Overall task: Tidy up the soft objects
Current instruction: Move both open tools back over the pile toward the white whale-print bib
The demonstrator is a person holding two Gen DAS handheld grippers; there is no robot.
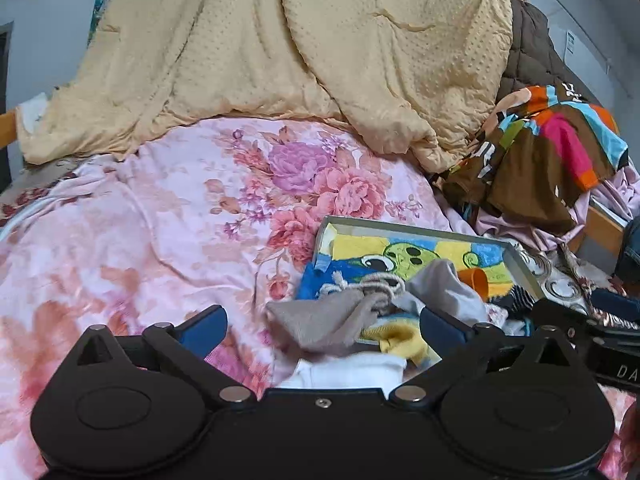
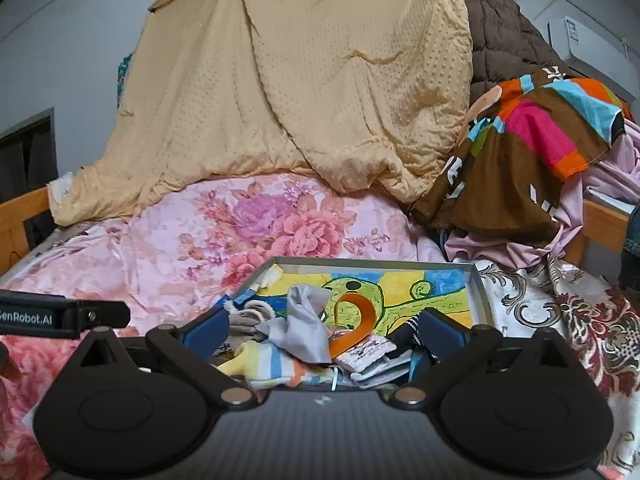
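A grey shallow box (image 1: 524, 270) (image 2: 480, 292) with a cartoon-print lining lies on the bed, holding several small soft items. In the left wrist view a taupe cloth (image 1: 328, 320), a rope-tied piece (image 1: 376, 284), a grey cloth (image 1: 444, 284), a yellow sock (image 1: 404, 340) and a white garment (image 1: 352, 372) lie between the fingers. My left gripper (image 1: 324, 332) is open just above them. In the right wrist view my right gripper (image 2: 326, 330) is open over a grey cloth (image 2: 304, 328), an orange strip (image 2: 360, 320), a striped sock (image 2: 276, 368) and a white band (image 2: 368, 352).
A pink floral bedspread (image 1: 160, 220) (image 2: 180, 240) covers the bed. A beige dotted quilt (image 1: 280, 40) (image 2: 300, 80) is heaped at the back. A colourful brown patterned cloth (image 1: 540, 160) (image 2: 532, 152) and a brown padded coat (image 2: 504, 40) pile up on the right. The bed has a wooden frame (image 2: 20, 216).
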